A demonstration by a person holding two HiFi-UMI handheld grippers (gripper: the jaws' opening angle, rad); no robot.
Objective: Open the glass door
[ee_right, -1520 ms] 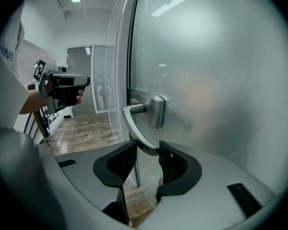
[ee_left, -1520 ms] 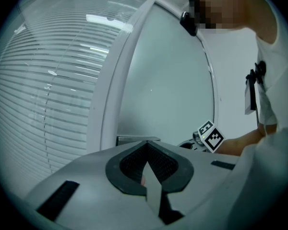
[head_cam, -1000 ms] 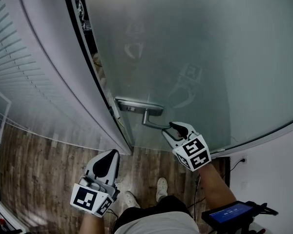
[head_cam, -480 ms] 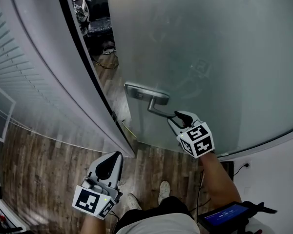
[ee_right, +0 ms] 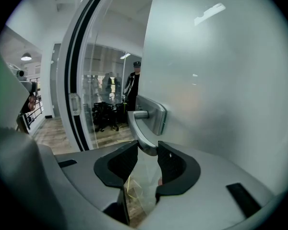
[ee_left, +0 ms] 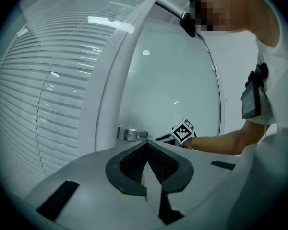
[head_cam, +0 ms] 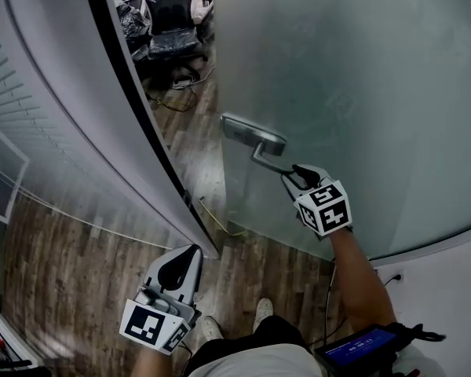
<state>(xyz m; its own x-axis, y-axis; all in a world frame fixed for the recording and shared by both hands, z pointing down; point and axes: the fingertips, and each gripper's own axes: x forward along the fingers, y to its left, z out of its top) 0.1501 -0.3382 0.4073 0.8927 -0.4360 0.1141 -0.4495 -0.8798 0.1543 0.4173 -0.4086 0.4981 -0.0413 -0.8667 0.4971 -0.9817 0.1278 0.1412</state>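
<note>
The frosted glass door (head_cam: 361, 77) stands partly open, its edge away from the dark frame (head_cam: 133, 116). Its metal lever handle (head_cam: 268, 162) juts from a steel plate (head_cam: 251, 134). My right gripper (head_cam: 294, 175) is at the lever's free end. In the right gripper view the lever (ee_right: 140, 137) sits between the two pads, which press on it; the jaws (ee_right: 148, 150) have just been closing on it. My left gripper (head_cam: 188, 254) hangs low over the floor, shut on nothing, its pads meeting (ee_left: 147, 146). The plate (ee_left: 131, 133) also shows in the left gripper view.
A frosted partition with blinds (head_cam: 31, 132) runs along the left. Through the gap I see a black office chair (head_cam: 173, 22), wooden floor and a yellow cable (head_cam: 216, 218) by the door's foot. The person's shoes (head_cam: 261, 309) stand below, and a tablet (head_cam: 361, 345) hangs at the right hip.
The door has swung further open and the gap by the frame has widened, showing the chair. My right gripper moved up and right with the handle. The left gripper barely shifted.
</note>
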